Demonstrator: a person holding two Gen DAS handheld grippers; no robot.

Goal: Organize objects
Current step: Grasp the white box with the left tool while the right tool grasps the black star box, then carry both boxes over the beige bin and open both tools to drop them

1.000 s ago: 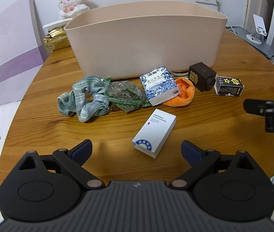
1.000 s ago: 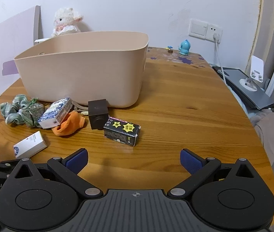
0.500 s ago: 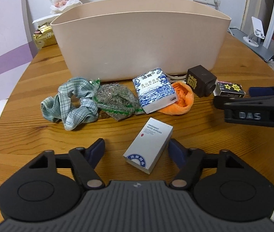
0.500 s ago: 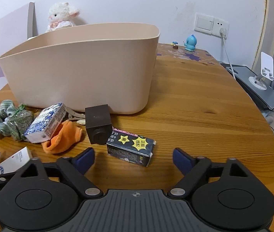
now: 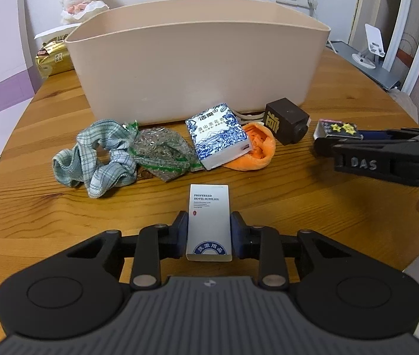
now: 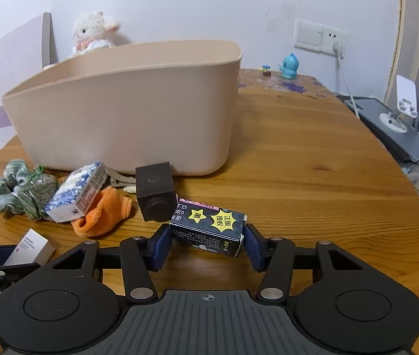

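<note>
Behind the beige bin [image 5: 197, 59], its interior is hidden from both my cameras; whether it holds anything I cannot tell. At twelve o'clock of my left gripper [image 5: 209, 232], the white box [image 5: 209, 222] sits clamped between both pads, resting on the wooden table [image 5: 313, 201]. My right gripper [image 6: 208, 244] brackets the black starred box [image 6: 209, 226], its pads touching or nearly touching each end. Bare wood lies open toward three o'clock. The scrunchie [image 5: 97, 156], blue patterned box [image 5: 218, 134], orange cloth [image 5: 258, 148] and dark cube [image 5: 286, 119] crowd the bin's near wall.
</note>
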